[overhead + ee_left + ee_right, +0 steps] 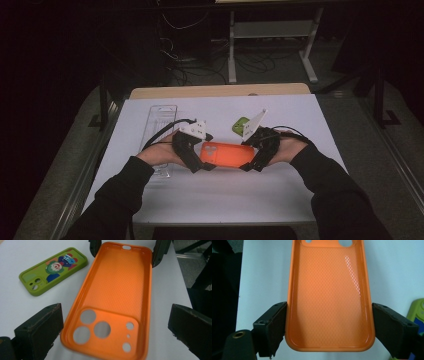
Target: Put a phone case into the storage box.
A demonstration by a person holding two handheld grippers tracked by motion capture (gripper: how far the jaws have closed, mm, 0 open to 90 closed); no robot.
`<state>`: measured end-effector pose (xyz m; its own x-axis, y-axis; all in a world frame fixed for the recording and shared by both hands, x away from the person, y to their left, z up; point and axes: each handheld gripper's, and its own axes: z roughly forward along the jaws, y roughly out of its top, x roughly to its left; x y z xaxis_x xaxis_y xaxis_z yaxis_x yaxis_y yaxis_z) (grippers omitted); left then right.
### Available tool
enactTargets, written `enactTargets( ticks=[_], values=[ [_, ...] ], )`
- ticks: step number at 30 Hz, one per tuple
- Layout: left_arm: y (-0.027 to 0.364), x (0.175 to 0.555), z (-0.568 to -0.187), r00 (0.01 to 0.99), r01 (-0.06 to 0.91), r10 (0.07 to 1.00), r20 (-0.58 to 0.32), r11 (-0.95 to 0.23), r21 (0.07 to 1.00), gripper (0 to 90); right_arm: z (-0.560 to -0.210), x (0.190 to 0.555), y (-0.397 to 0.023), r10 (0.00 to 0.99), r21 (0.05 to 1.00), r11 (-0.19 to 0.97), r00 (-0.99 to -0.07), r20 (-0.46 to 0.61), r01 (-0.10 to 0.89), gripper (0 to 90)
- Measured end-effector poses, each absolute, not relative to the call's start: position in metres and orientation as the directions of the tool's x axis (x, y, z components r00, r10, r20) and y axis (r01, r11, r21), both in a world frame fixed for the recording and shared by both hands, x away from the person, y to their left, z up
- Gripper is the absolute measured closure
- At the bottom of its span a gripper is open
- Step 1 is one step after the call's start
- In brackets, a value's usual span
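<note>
Both fingers (274, 327) flanking orange case (329, 297)

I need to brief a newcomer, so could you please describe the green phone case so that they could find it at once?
Start at the white table top and find the glossy orange phone case lying hollow side up at its middle. Just beyond its right end lies the olive-green soft phone case, back side up. Unlike its plain orange neighbour, it carries a colourful cartoon clown picture.

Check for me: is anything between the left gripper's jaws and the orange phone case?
Nothing visible. The left gripper straddles the orange case with bare gaps either side; the green case lies apart, off to the side.
</note>
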<state>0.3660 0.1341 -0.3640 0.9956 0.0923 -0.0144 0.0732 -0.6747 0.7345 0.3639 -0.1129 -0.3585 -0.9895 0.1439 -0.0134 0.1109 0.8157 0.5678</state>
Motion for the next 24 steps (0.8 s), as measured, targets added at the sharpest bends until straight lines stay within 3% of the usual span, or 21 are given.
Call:
enactTargets(
  ticks=[10,24],
  values=[
    [0.128,0.365,-0.372,0.998,0.046,0.055,-0.009,-0.715,0.697,0.0,-0.353,0.361,-0.104,0.113,0.571,0.816,-0.994,-0.007,0.089,15.4],
    [0.130,0.365,-0.374,0.999,0.037,0.043,-0.007,-0.731,0.681,10.9,-0.349,0.360,-0.099,0.090,0.572,0.817,-0.996,-0.009,0.068,15.4]
  ],
)
